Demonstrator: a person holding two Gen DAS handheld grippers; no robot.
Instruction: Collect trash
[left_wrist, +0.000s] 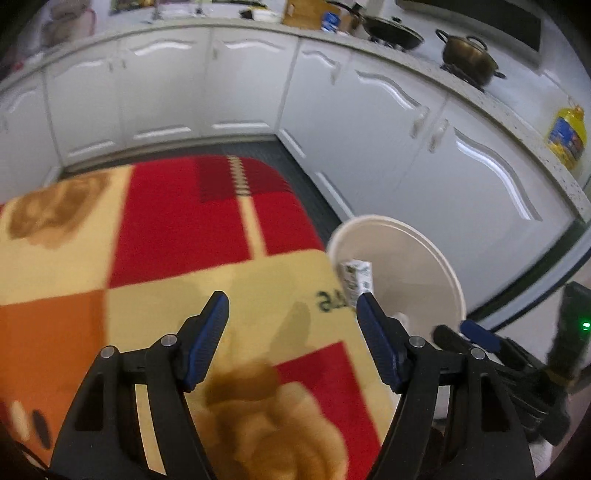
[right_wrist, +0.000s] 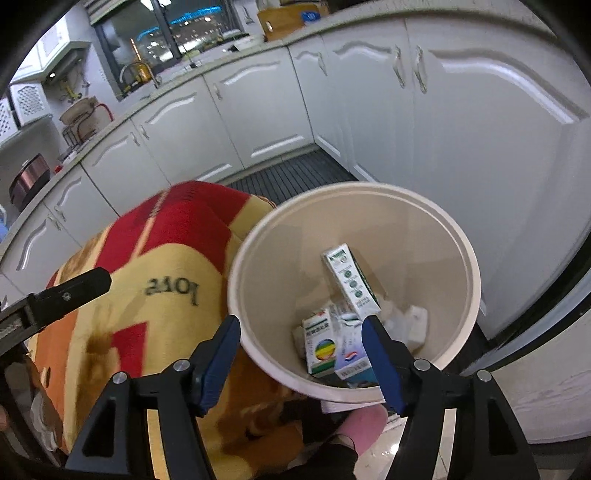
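A cream round trash bin (right_wrist: 461, 258) stands on the floor beside a table covered with a red, yellow and orange blanket (right_wrist: 155, 258). Inside the bin lie several small cartons: a tall green-and-white box (right_wrist: 351, 280) leaning upright, a box with a rainbow circle (right_wrist: 319, 343) and a blue-and-white box (right_wrist: 352, 363). My right gripper (right_wrist: 301, 332) is open and empty, above the bin's near rim. My left gripper (left_wrist: 291, 314) is open and empty over the blanket (left_wrist: 184, 236), left of the bin (left_wrist: 417, 266), where the green-and-white box (left_wrist: 356, 278) shows.
White kitchen cabinets (right_wrist: 461, 122) wrap around behind and right of the bin. A dark floor mat (right_wrist: 291, 173) lies along them. The counter holds a wok (left_wrist: 393, 31), a pot (left_wrist: 469, 55) and a yellow oil bottle (left_wrist: 567, 134). A pink slipper (right_wrist: 364, 424) is below the bin.
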